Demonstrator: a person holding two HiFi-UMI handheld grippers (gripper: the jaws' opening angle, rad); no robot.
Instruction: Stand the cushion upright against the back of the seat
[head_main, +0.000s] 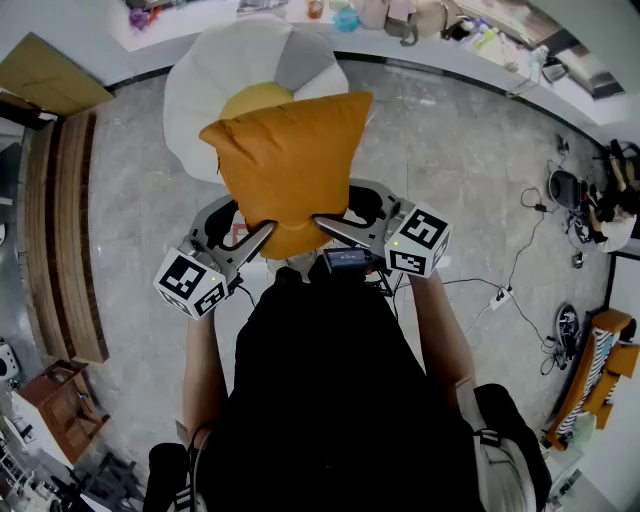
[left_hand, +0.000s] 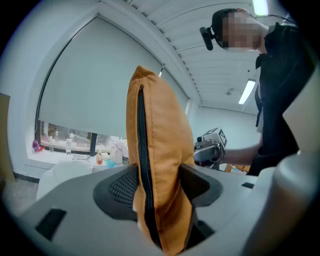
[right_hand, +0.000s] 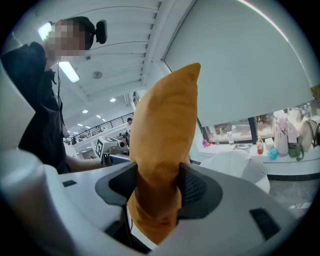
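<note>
1. Open room first: the white petal-shaped seat (head_main: 215, 70) stood alone on the grey stone floor (head_main: 450, 170), with bare floor on both sides of it. A wooden slatted bench (head_main: 62, 230) lay well off to the seat's left, and a cluttered ledge (head_main: 440, 45) ran behind the seat.
2. The orange cushion (head_main: 290, 160) was up in the air on the near side of the seat. It was stood on edge, and its top corner overlapped the seat's yellow centre (head_main: 255, 98) in the head view. Whether it touched the seat, I couldn't tell.
3. Left gripper (head_main: 262, 232) — jaws spread wide yet pinching the cushion's lower edge. In its own view the cushion's zipper (left_hand: 142, 150) ran down between the two dark pads.
4. Right gripper (head_main: 325, 225) — jaws also wide and pressed into the same lower edge. The fabric bulged out above and below its pads (right_hand: 192, 189).
5. Pose: both forearms reached forward toward the seat, and the grippers angled in toward each other. Each tipped a little nose-down, with the marker cubes (head_main: 190, 283) out to the sides.
</note>
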